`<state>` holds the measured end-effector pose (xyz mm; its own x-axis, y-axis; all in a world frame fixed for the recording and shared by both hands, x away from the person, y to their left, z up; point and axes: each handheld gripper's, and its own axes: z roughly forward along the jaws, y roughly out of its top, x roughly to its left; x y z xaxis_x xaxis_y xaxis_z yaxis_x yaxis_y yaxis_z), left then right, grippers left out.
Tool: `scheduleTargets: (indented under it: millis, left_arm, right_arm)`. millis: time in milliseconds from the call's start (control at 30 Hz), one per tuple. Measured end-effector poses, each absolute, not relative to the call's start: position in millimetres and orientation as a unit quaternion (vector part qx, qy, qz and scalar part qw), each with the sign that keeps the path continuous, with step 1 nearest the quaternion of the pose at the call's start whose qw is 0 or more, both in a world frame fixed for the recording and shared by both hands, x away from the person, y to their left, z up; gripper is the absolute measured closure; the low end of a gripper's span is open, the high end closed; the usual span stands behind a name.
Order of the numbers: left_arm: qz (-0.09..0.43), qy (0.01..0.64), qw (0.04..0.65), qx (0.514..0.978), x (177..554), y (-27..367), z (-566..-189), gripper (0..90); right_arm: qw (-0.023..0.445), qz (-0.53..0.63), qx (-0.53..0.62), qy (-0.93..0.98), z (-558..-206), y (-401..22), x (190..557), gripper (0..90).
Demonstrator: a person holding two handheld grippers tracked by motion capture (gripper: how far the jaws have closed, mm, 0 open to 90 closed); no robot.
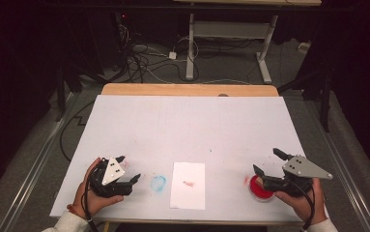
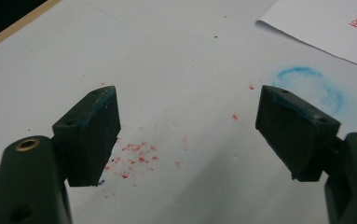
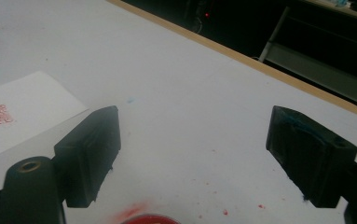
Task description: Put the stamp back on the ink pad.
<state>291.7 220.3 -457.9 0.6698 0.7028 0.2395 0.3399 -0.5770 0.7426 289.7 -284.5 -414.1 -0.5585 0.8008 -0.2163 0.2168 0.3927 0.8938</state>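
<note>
A: We have the white table cover [image 1: 182, 121] spread before us, with the sheet of paper [image 1: 188, 185] lying near the front middle and a small red stamp mark [image 1: 188, 183] on it.

B: Right of it sits the red ink pad [image 1: 260, 188], directly under our right gripper [image 1: 268, 162], whose jaws stand wide apart and grasp nothing. Our left gripper [image 1: 127, 169] is likewise released, hovering at the near left beside the blue ring smudge [image 1: 158, 183].

A: Our worry is smearing. The pads look ink-tinted, and red specks [image 2: 132, 158] already dot the cover.

B: Agreed. If we drag a jaw across the paper, we could blot it.
</note>
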Motion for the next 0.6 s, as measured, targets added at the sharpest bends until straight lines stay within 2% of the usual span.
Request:
scheduleTargets:
  millis: [600]
  left_arm:
    - [0.279, 0.305, 0.351, 0.840, 289, 217, -454, 20.6]
  right_arm:
    - [0.352, 0.423, 0.334, 0.765, -430, -300, 279, 16.1]
